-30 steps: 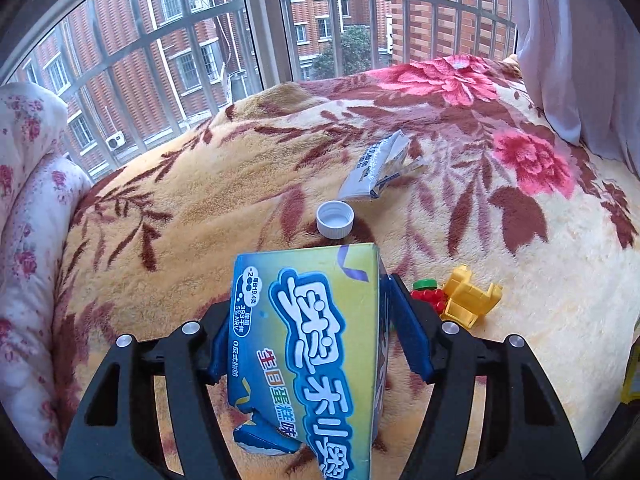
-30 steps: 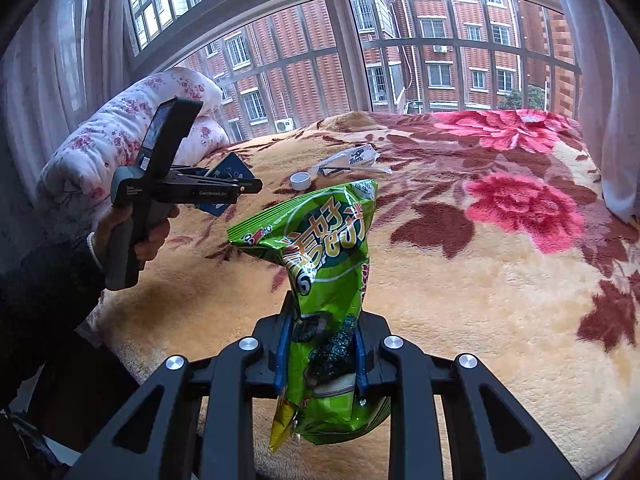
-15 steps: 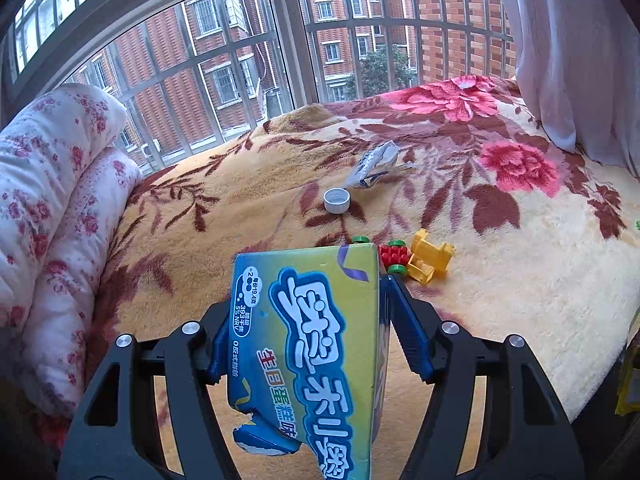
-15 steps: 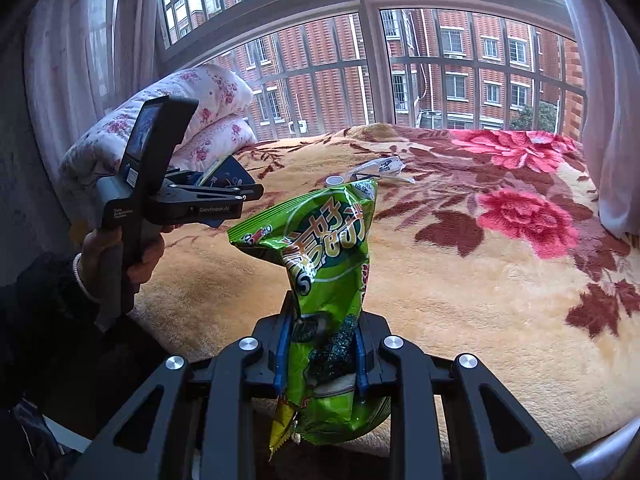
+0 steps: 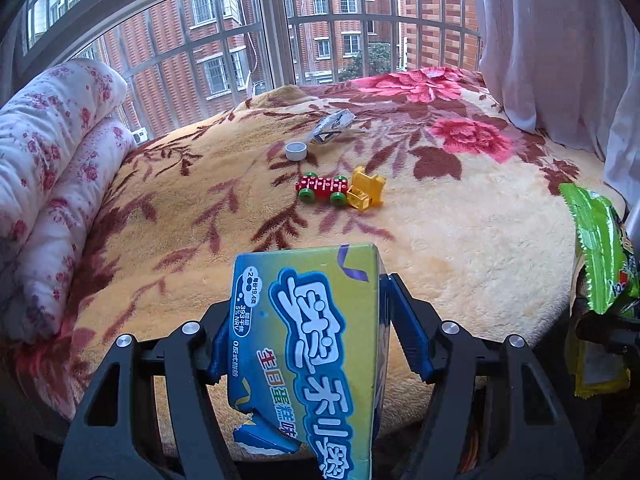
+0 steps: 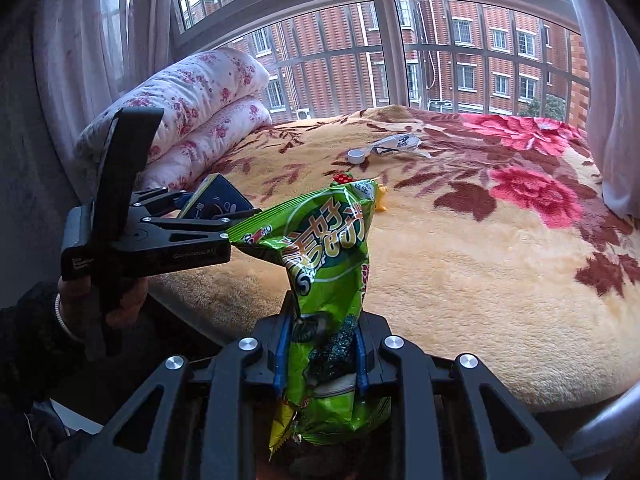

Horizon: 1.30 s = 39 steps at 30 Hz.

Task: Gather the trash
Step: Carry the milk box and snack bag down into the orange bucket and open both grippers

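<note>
My left gripper (image 5: 310, 332) is shut on a torn blue and yellow snack box (image 5: 316, 344), held off the near edge of the bed; it also shows in the right wrist view (image 6: 216, 200). My right gripper (image 6: 322, 354) is shut on a green snack bag (image 6: 328, 264), which shows at the right edge of the left wrist view (image 5: 600, 256). A white bottle cap (image 5: 296, 150) and a crumpled silver wrapper (image 5: 332, 126) lie far back on the floral blanket (image 5: 460, 248).
A red toy car with green wheels (image 5: 322, 190) and a yellow toy block (image 5: 366, 190) sit mid-bed. A rolled floral quilt (image 5: 52, 168) lies at the left. A white curtain (image 5: 560, 48) hangs at the right. Barred windows are behind the bed.
Both grippers have pulled back from the bed with their loads. The toys, cap and wrapper look farther away, and the green bag has come into the left wrist view.
</note>
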Tool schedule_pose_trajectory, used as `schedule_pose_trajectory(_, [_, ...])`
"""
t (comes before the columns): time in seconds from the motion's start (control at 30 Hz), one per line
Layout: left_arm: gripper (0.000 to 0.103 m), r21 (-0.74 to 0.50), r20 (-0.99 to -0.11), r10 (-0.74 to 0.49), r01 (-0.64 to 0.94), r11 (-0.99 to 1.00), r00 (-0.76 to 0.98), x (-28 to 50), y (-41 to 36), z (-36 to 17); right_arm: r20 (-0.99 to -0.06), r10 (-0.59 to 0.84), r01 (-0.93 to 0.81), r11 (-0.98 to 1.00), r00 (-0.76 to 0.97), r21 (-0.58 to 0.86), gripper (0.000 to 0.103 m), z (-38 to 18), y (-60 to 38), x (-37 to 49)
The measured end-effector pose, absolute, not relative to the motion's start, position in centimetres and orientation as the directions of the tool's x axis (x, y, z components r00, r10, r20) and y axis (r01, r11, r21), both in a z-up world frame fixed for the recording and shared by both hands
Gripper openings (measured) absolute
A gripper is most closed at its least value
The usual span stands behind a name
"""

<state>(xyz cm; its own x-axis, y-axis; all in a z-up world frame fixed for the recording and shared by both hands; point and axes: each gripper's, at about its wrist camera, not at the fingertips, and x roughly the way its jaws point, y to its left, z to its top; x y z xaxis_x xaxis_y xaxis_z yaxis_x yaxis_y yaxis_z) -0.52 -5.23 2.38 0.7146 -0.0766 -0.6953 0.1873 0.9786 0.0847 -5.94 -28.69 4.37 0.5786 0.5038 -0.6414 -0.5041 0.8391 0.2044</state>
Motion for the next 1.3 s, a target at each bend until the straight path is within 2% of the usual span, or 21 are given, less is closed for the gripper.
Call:
schedule_pose_trajectory(0.2, [0.064,0.034,-0.728,-0.134,0.231,0.972,0.673,-4.1,-5.6,1.1,-0.684,0.504,-0.518,0.829,0.528,0.211,0.025,2.4,-28.3,-7.8])
schedule_pose_trajectory(0.6, [0.064,0.007,-0.796,-0.131,0.225,0.974,0.591,-8.7,-5.8,-3.2,-0.764,0.505,-0.504,0.818,0.401,0.276,0.025,-2.1,-28.7,-10.1])
schedule_pose_trajectory(0.9, [0.065,-0.019,-0.888,-0.136,0.261,0.965,0.439,-10.3,-6.3,-9.3,-0.834,0.459,-0.534,0.808,0.307,0.248,0.026,-6.6,-26.7,-11.8])
schedule_pose_trajectory(1.07, [0.065,0.036,-0.913,-0.08,0.276,0.96,0.399,-10.2,-6.7,-12.7,-0.874,0.412,-0.515,0.824,0.257,0.237,0.026,-9.7,-25.8,-11.7])
schedule_pose_trajectory(1.3, [0.065,-0.013,-0.958,-0.095,0.287,0.958,0.271,-9.7,-7.0,-17.2,-0.908,0.385,-0.497,0.828,0.165,0.261,0.026,-13.2,-24.8,-11.3])
